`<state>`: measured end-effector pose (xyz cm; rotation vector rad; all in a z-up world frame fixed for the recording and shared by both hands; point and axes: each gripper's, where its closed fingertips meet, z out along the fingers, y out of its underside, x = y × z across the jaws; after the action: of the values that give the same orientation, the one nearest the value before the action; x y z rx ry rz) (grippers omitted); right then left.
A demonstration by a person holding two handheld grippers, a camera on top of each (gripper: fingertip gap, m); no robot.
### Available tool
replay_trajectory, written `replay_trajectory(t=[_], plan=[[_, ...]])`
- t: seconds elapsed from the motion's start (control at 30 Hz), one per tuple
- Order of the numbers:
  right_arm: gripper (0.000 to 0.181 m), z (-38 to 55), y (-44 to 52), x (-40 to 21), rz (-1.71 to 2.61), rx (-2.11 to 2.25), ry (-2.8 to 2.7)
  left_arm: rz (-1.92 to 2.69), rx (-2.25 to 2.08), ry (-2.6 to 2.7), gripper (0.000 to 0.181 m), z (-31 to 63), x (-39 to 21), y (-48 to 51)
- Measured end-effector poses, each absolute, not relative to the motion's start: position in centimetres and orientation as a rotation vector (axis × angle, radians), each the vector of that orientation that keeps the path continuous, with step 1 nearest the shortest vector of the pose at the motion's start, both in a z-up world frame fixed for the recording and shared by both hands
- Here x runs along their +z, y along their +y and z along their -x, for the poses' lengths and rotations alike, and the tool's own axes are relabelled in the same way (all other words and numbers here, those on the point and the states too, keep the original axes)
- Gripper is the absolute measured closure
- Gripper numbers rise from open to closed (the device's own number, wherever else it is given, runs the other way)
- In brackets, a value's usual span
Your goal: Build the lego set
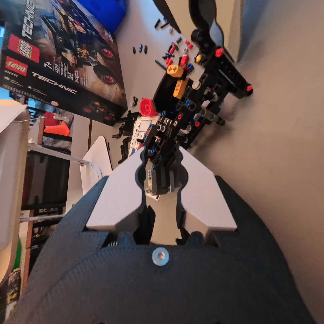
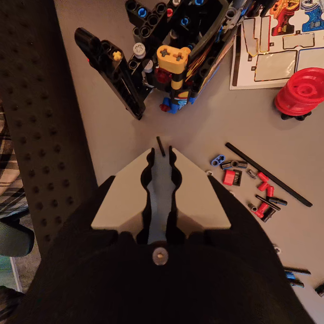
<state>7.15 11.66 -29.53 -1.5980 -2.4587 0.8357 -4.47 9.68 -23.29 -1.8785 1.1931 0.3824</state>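
Picking up the small black axle (image 2: pixel 160 146) comes next: the right tongs (image 2: pixel 161 149) are spread around it on the worktop (image 2: pixel 192 126). Squeeze gently. The left tongs (image 1: pixel 162 152) pinch the lego truck frame (image 1: pixel 189 105), keeping it steady.

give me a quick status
Left hand-held gripper shut on lego frame. Right hand-held gripper open around short black rod. Nothing blocking.

Glossy plastic chassis (image 1: pixel 177 122), matt table (image 1: pixel 271 140)
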Motion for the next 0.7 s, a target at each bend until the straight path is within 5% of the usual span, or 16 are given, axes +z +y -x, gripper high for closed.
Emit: replay_trajectory(t=[0.47, 0.7], plan=[[0.165, -3.2, 10.9, -19.5, 1.362, 0.854, -2.103, 1.915, 0.287, 1.255, 0.163, 4.6, -24.1, 10.5], [0.166, 0.6, 8.7, -22.2, 1.318, 0.681, -2.156, 1.967, 0.295, 1.203, 0.165, 3.9, -24.0, 9.9]])
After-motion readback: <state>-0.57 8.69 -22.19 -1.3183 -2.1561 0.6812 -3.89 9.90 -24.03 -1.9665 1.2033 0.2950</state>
